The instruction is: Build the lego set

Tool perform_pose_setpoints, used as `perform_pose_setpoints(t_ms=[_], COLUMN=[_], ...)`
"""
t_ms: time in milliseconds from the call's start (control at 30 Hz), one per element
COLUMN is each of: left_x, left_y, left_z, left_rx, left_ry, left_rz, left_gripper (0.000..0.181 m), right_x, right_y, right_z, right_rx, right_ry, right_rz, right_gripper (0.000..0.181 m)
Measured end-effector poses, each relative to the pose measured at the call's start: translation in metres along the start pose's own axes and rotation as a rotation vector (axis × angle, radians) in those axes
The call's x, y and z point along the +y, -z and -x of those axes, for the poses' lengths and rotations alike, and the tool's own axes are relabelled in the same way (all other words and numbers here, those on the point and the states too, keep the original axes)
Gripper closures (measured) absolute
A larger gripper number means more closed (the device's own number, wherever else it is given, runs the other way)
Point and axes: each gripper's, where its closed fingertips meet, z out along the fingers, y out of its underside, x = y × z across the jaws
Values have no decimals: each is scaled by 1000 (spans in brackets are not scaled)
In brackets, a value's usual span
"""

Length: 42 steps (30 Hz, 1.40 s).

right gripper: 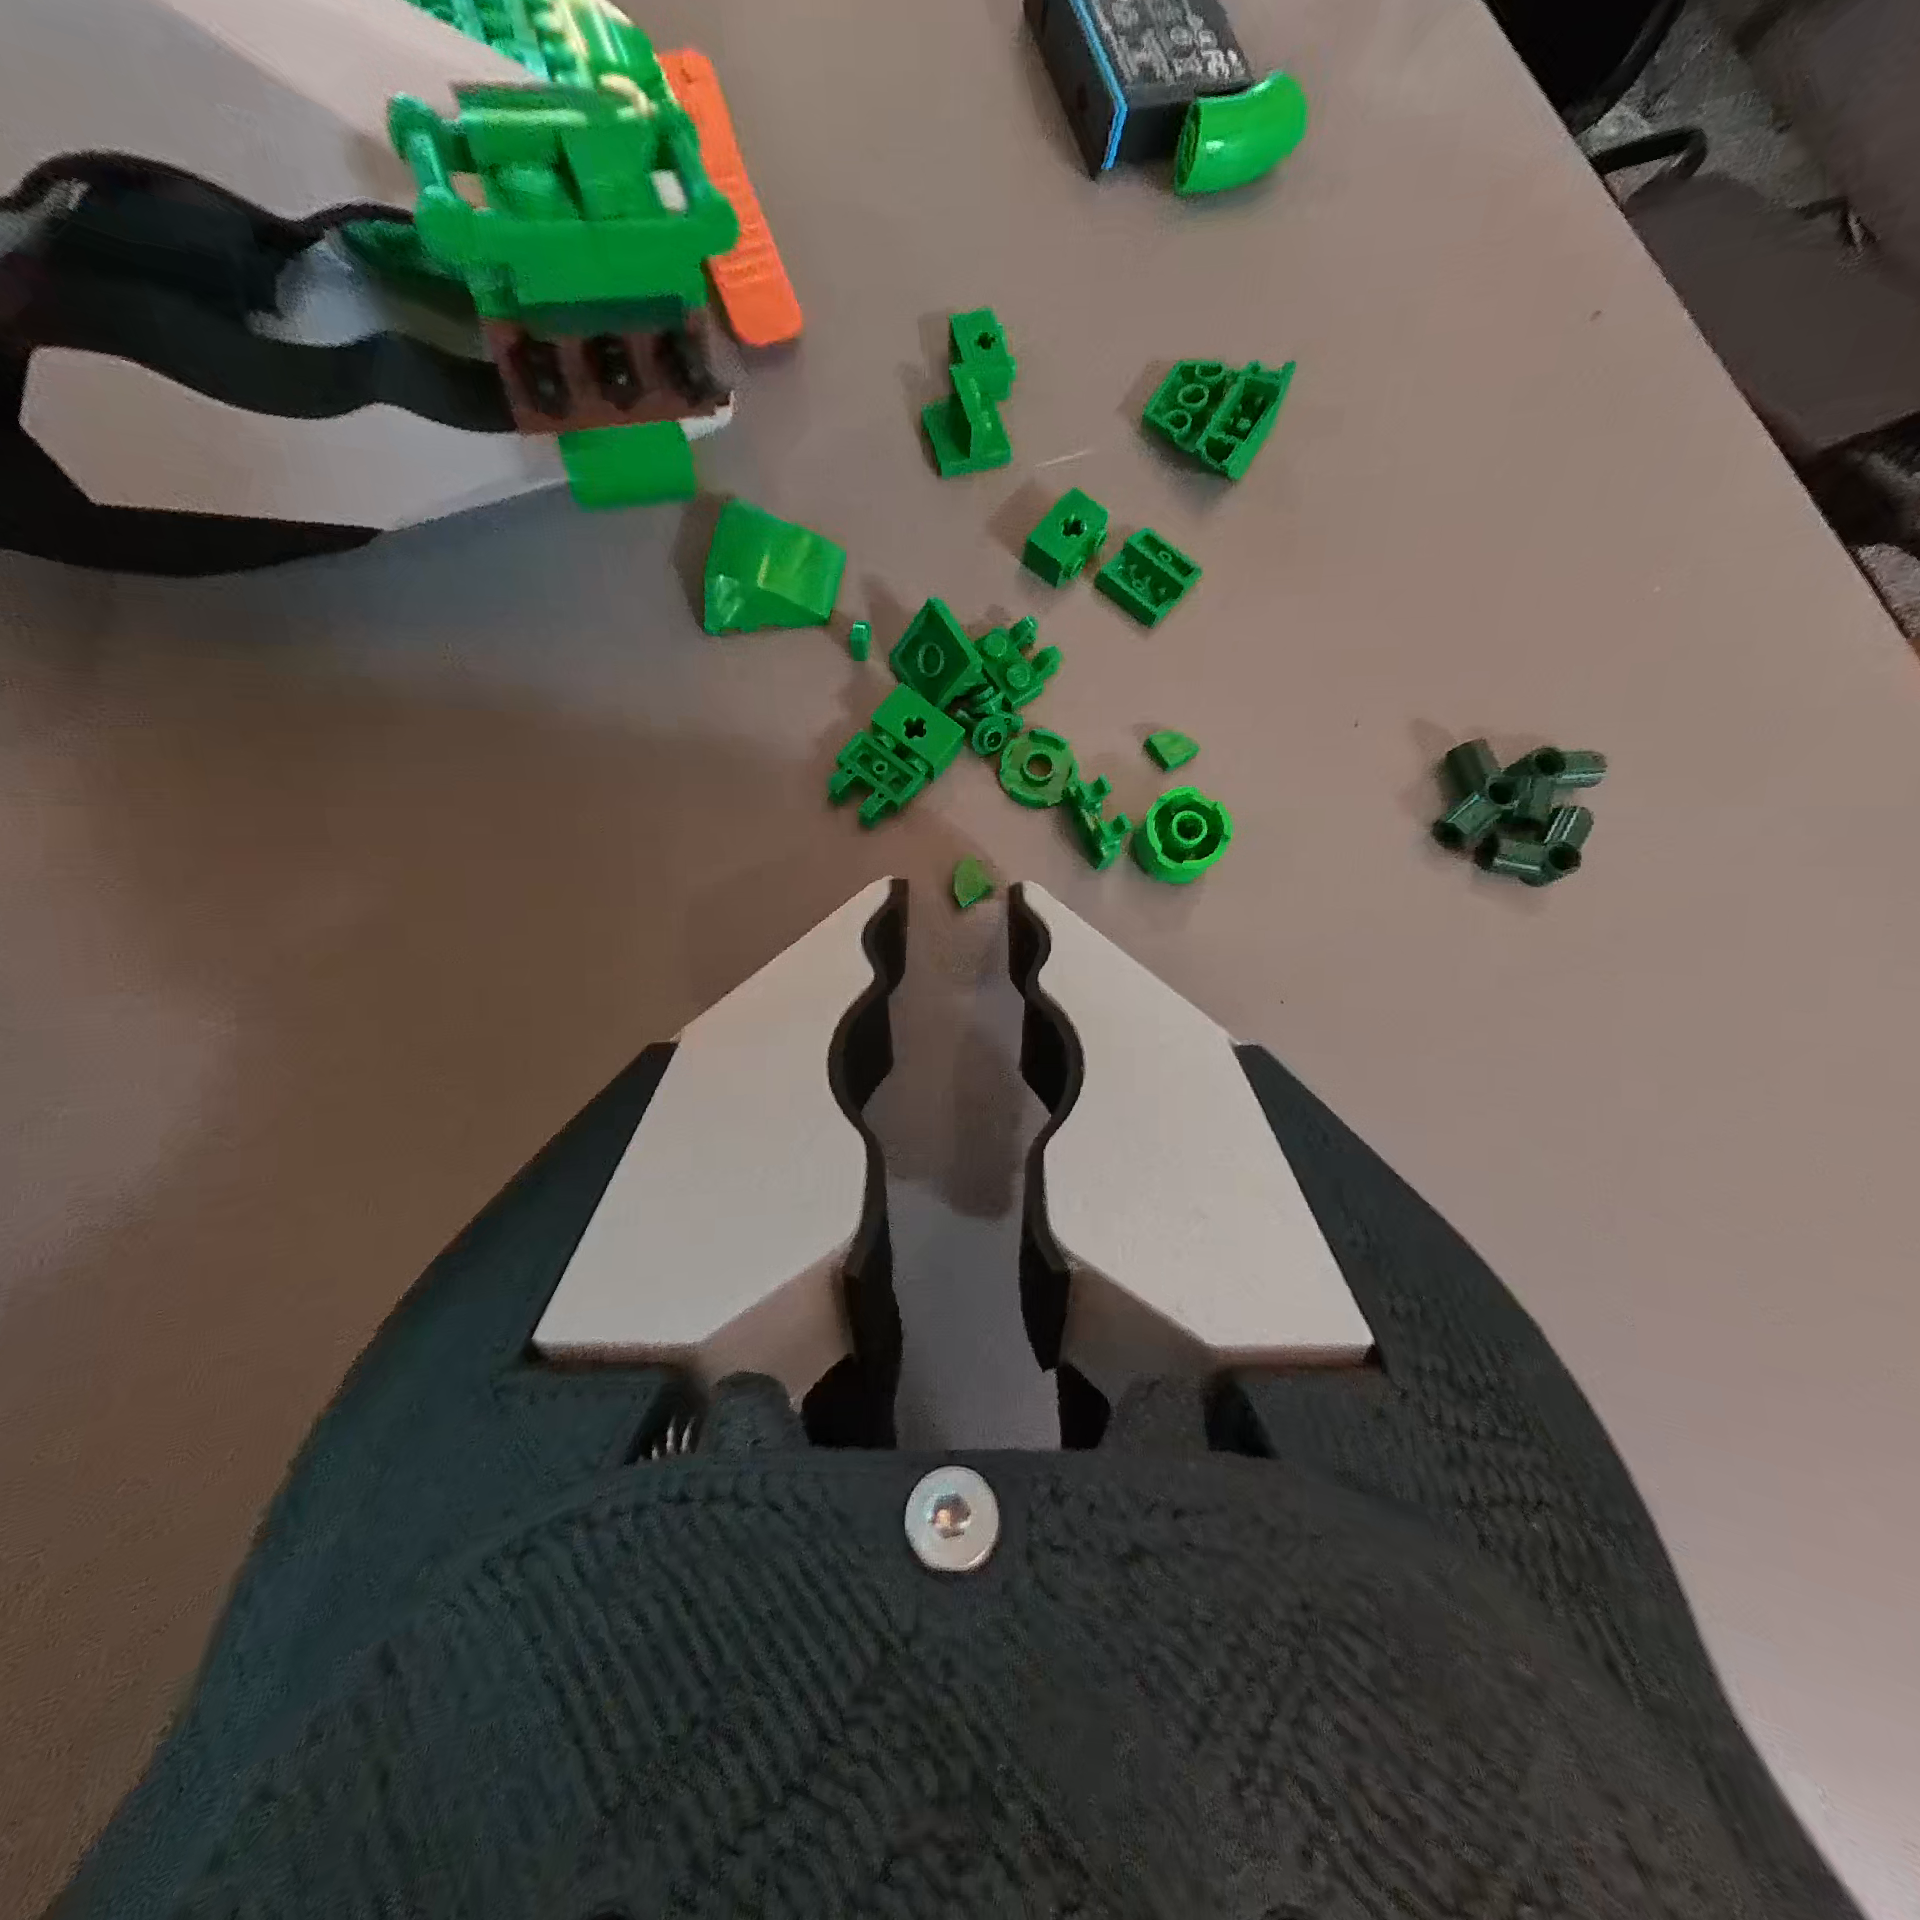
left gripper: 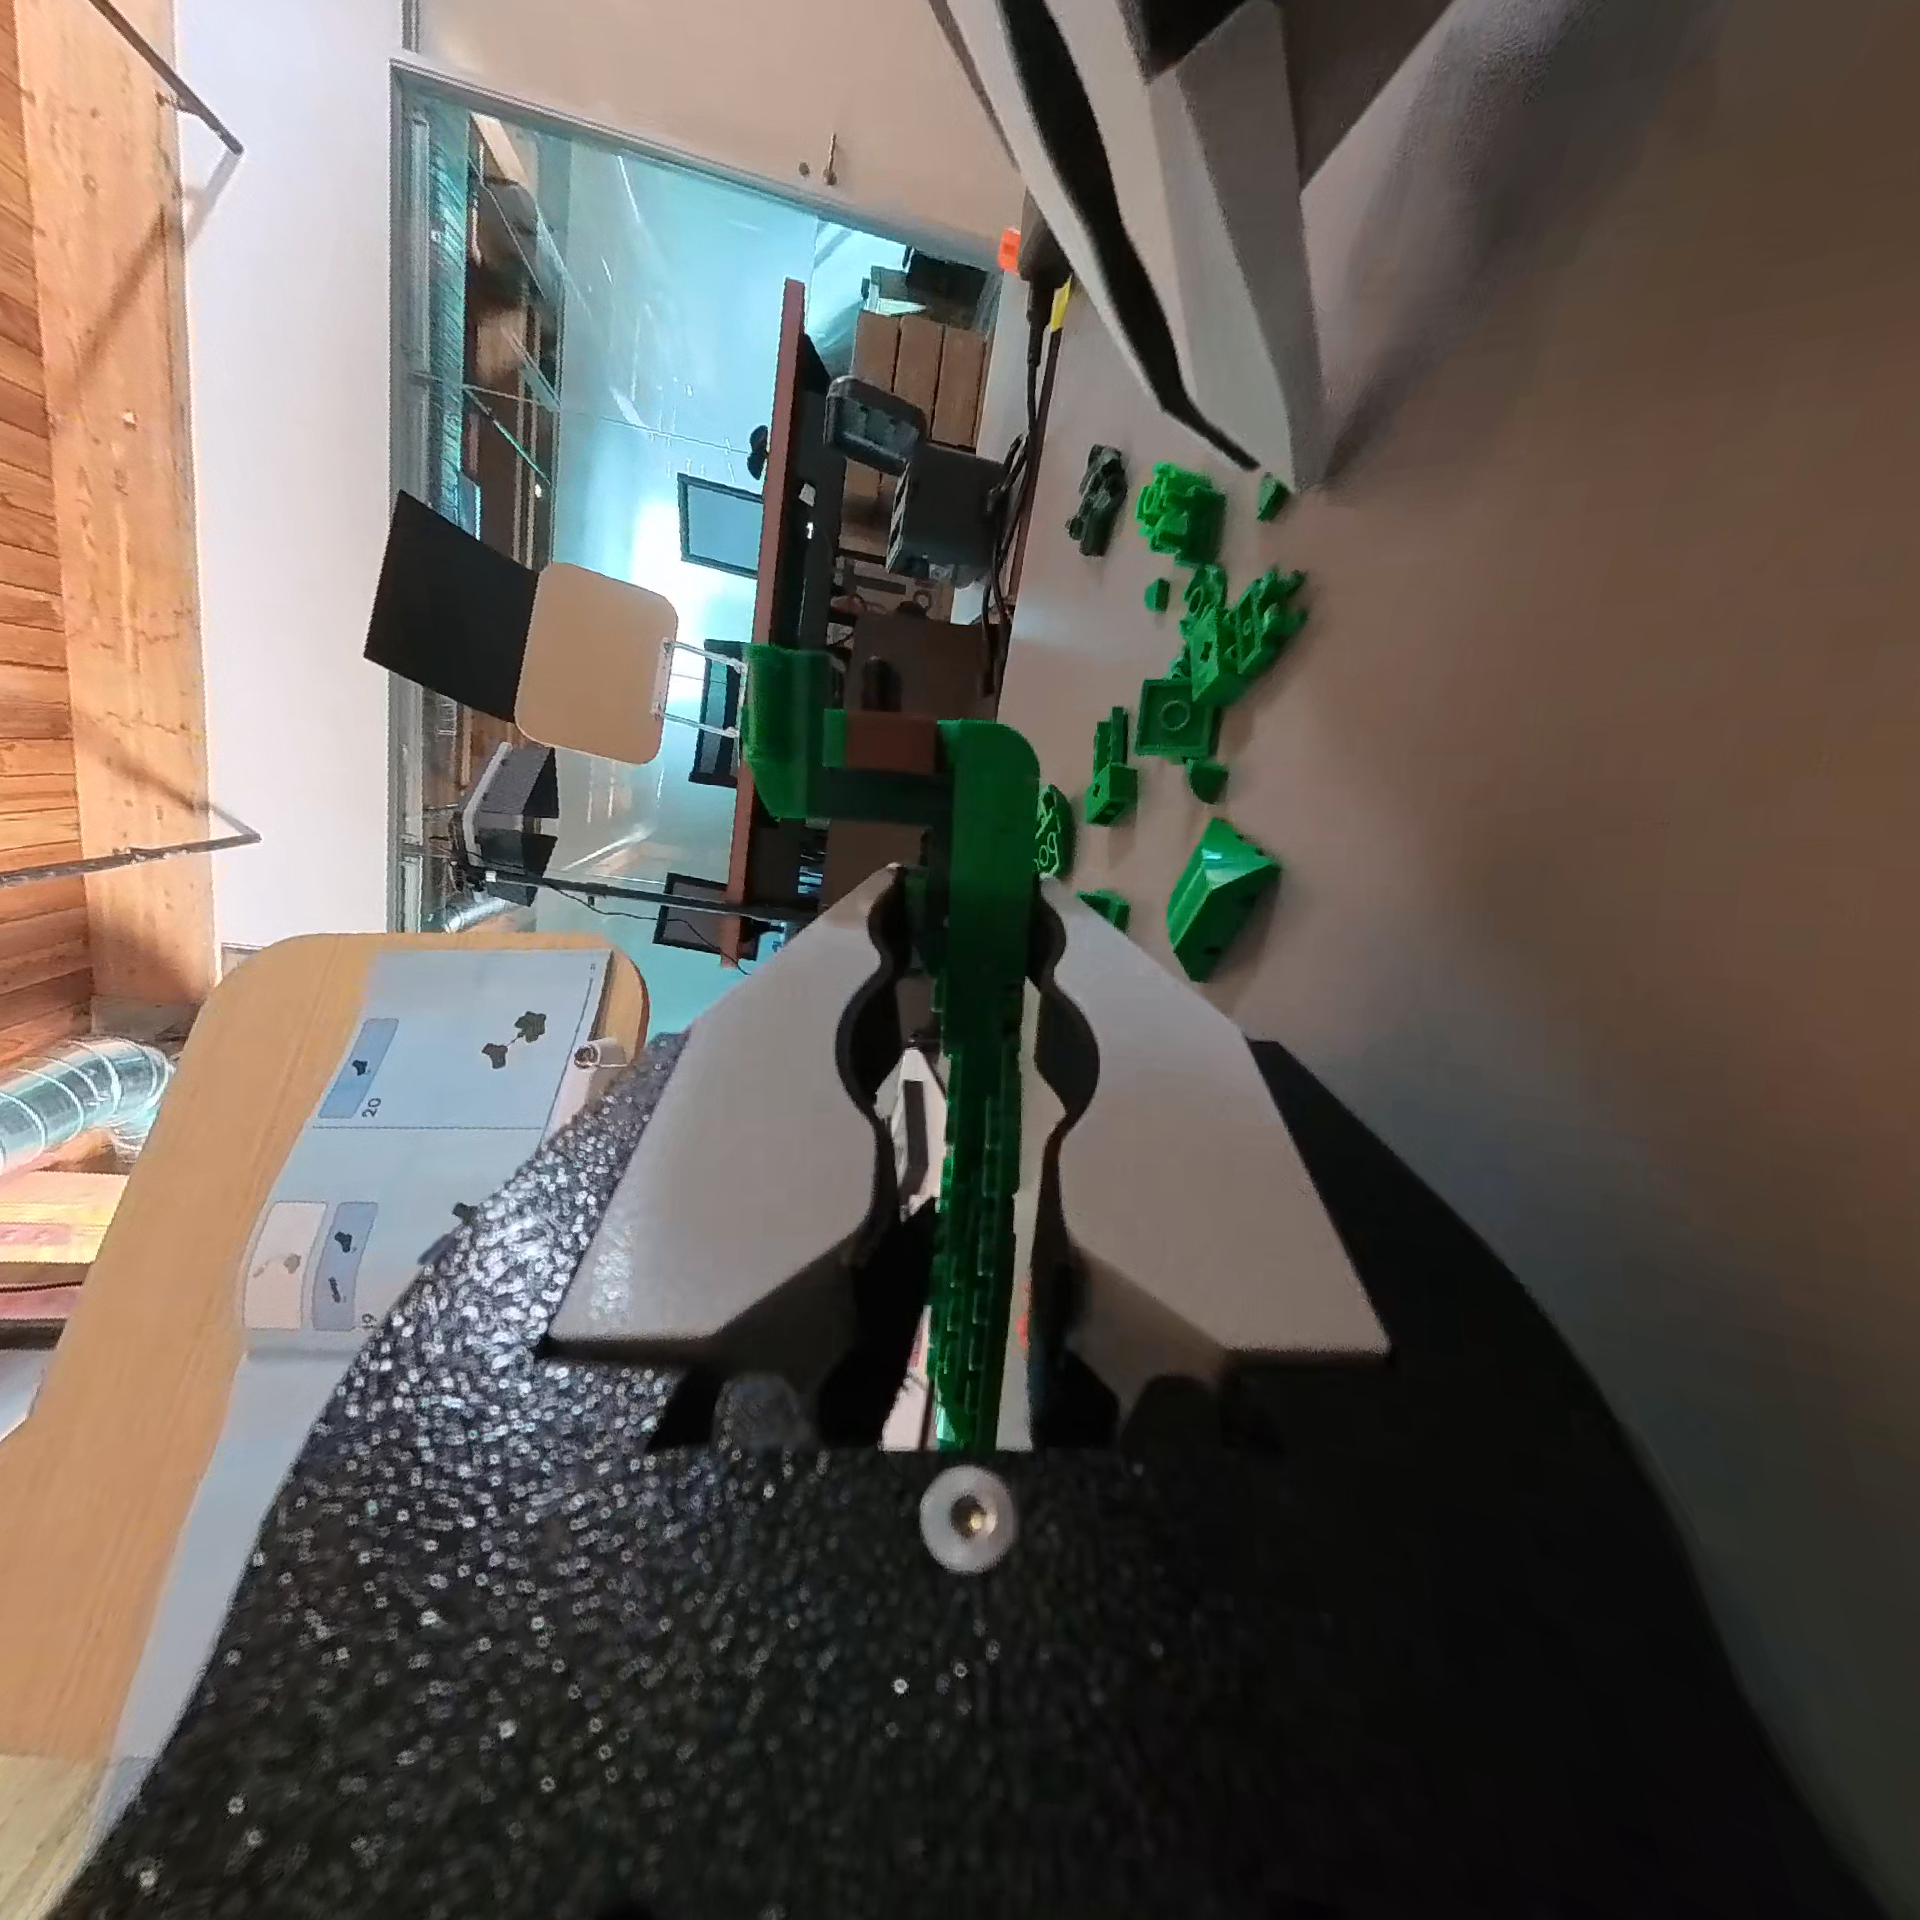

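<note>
Hovering low in the right wrist view, your right claw (right gripper: 956, 904) has its jaws apart with nothing between them; a small green chip (right gripper: 971, 881) lies on the surface (right gripper: 364, 935) just past its tips. Left of that claw the surface is bare, so you have open room there, while the surface edge (right gripper: 1714, 343) runs down the right side of the frame.

Your left claw (left gripper: 961, 914) is clamped on the green build (left gripper: 982, 935), a long studded piece held between the jaws, with a brown brick (left gripper: 888, 746) at its far end. In the right wrist view the build sits in the upper left, raised off the surface.

Loose green bricks (right gripper: 935, 707) are scattered at frame centre, mostly touching in one clump, with others apart around it. You can count one round brick (right gripper: 1182, 831), one sloped wedge (right gripper: 764, 569) near the build, and a separate heap of dark green connectors (right gripper: 1519, 810) at right, too tangled to count. At the top, one curved green piece (right gripper: 1242, 130) touches a black box (right gripper: 1153, 73).

An instruction sheet (left gripper: 436, 1122) shows in the left wrist view, lower left.
</note>
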Motion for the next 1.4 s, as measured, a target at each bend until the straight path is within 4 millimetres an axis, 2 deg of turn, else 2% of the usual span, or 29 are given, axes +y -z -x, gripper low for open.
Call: perform_pose_setpoints(t_ms=[200, 400, 467, 567, 667, 733, 867, 967, 1067, 1400], left_x=[-1, -1, -1, -7, -17, -22, -25, -26, -27, -29], left_y=[0, 0, -1, 0, 2, 4, 5, 6, 6, 8], left_z=[-1, -3, -6, -13, -22, -23, -22, -22, -22, -22], left_rx=[0, 15, 26, 63, 86, 84, 74, 73, 73, 66], left_ry=[-8, -12, -17, -42, -105, -123, -129, -136, -137, -145], left_rz=[-1, 2, 4, -33, -77, -98, -114, -117, -123, -135], left_gripper=[163, 163, 163, 163, 163, 163, 162, 163, 163, 163], right_x=[-1, -1, -10, -35, -57, -63, -64, -65, -59, -57], right_y=[-3, -1, 5, 25, 45, 52, 49, 49, 47, 48], right_z=[-1, -1, 0, 8, 30, 43, 47, 53, 52, 53], right_rx=[6, 18, 21, -18, -142, -196, -183, -239, -224, -208], right_ry=[-11, 14, 29, 54, 105, 148, 239, 228, 255, 308], right_rz=[1, 9, -24, -119, -187, -188, -133, -129, -79, -70], right_gripper=[176, 176, 176, 176, 176, 176, 176, 176, 176, 176])
